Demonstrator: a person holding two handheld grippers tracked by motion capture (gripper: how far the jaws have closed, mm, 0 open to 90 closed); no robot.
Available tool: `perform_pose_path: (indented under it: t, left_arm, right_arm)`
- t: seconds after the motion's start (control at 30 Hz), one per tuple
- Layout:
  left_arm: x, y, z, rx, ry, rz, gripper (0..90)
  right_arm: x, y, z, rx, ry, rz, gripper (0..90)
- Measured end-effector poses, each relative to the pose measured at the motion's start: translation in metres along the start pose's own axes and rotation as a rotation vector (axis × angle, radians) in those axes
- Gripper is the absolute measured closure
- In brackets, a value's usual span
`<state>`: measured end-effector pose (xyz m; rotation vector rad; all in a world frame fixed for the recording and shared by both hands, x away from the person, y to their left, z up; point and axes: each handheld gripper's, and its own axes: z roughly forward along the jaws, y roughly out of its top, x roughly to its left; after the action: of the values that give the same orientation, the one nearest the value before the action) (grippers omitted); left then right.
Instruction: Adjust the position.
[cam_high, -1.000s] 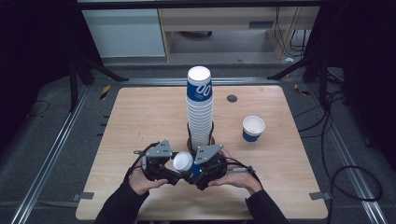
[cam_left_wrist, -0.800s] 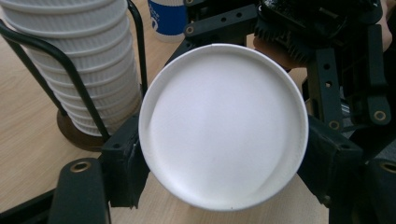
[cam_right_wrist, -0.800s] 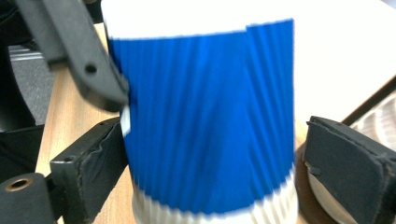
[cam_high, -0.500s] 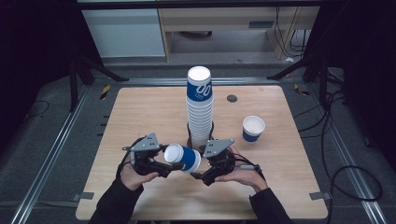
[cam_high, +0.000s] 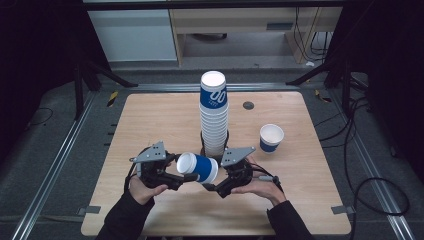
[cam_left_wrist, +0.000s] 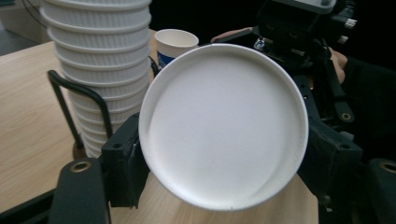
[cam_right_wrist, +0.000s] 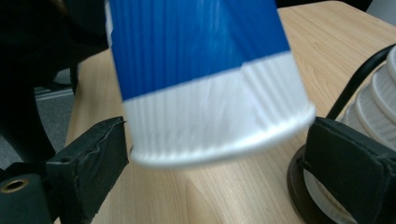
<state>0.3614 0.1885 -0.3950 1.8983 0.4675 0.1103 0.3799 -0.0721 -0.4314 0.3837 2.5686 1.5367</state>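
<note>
Cup base, seemingly claw-gripped, left-gripper-view close-up

The paper cup betw. the grippers was ribbed paper, matt blue w/ a white band near the rim; its base looked smooth, matt white. The stack of paper cups just behind was matt white paper. The jaw pads looked like rough matt black foam. The table was pale wood-grain, smooth, low sheen. The stack holder was black, slightly glossy wire.
</note>
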Motion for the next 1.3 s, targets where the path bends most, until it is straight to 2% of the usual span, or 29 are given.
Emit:
perform_pose_path:
  t: [0.17, 0.27, 0.4, 0.73, 0.83, 0.93, 1.0, 1.03, 1.2, 1.3]
  left_arm:
    - [-0.006, 0.0, 0.007, 0.019, -0.025, 0.019, 26.2]
    - [-0.005, -0.002, 0.009, 0.027, -0.039, 0.017, 26.2]
    - [-0.005, -0.004, 0.012, 0.034, -0.045, 0.018, 26.2]
    - [-0.004, -0.004, 0.014, 0.044, -0.05, 0.009, 25.6]
    - [-0.005, -0.002, 0.012, 0.055, -0.046, 0.015, 21.3]
    - [-0.005, 0.0, 0.01, 0.081, -0.048, 0.023, 17.5]
    - [-0.005, -0.001, 0.011, 0.114, -0.027, 0.037, 16.6]
    - [-0.005, -0.001, 0.012, 0.131, -0.03, 0.037, 16.3]
    - [-0.005, -0.005, 0.022, 0.212, -0.047, 0.038, 15.7]
    - [-0.004, -0.008, 0.026, 0.236, -0.053, 0.032, 16.6]
  right_arm:
    - [0.001, -0.001, 0.003, -0.005, 0.032, -0.002, 6.4]
    - [0.002, -0.002, 0.006, -0.001, 0.051, -0.003, 6.8]
    - [0.003, -0.003, 0.008, -0.005, 0.076, -0.004, 12.9]
    - [0.003, -0.004, 0.006, 0.022, 0.082, -0.016, 16.3]
    - [0.003, -0.003, 0.004, 0.027, 0.077, -0.022, 16.6]
    - [0.001, -0.004, 0.002, 0.049, 0.057, -0.031, 16.5]
    - [0.001, -0.004, 0.002, 0.078, 0.041, -0.048, 16.4]
    - [0.002, -0.005, 0.003, 0.087, 0.034, -0.054, 16.3]
    - [0.005, -0.006, 0.01, 0.134, 0.027, -0.083, 15.9]
    - [0.009, -0.008, 0.016, 0.166, 0.037, -0.102, 15.8]
